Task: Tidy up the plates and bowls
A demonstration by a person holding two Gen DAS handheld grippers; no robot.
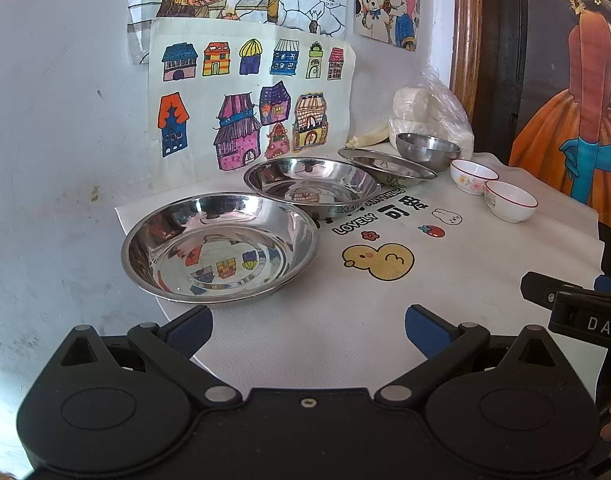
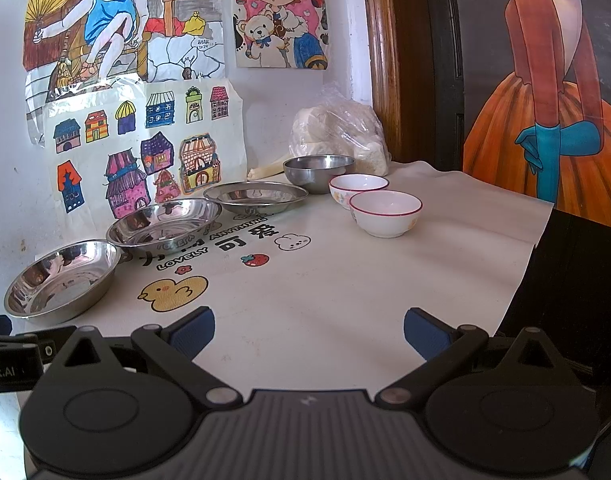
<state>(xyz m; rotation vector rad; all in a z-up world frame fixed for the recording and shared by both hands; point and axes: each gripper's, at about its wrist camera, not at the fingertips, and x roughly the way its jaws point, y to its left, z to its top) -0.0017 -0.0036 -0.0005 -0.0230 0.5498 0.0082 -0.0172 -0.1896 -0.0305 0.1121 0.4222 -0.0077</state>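
Observation:
Three shallow steel plates lie in a row along the wall: the near plate (image 1: 219, 248) (image 2: 61, 278), the middle plate (image 1: 311, 186) (image 2: 165, 224) and the far plate (image 1: 385, 166) (image 2: 255, 196). Behind them stands a steel bowl (image 1: 427, 150) (image 2: 317, 170). Two white bowls with red rims sit to its right, one nearer (image 1: 510, 200) (image 2: 385, 212) and one farther (image 1: 472, 176) (image 2: 355, 186). My left gripper (image 1: 308, 330) is open, just in front of the near plate. My right gripper (image 2: 309, 330) is open over bare cloth, holding nothing.
A white tablecloth (image 2: 345, 280) with duck and strawberry prints covers the table, whose right edge drops beside dark furniture (image 2: 577, 280). A plastic bag of white food (image 2: 337, 136) leans in the back corner. Children's drawings (image 1: 249, 116) hang on the wall behind the plates.

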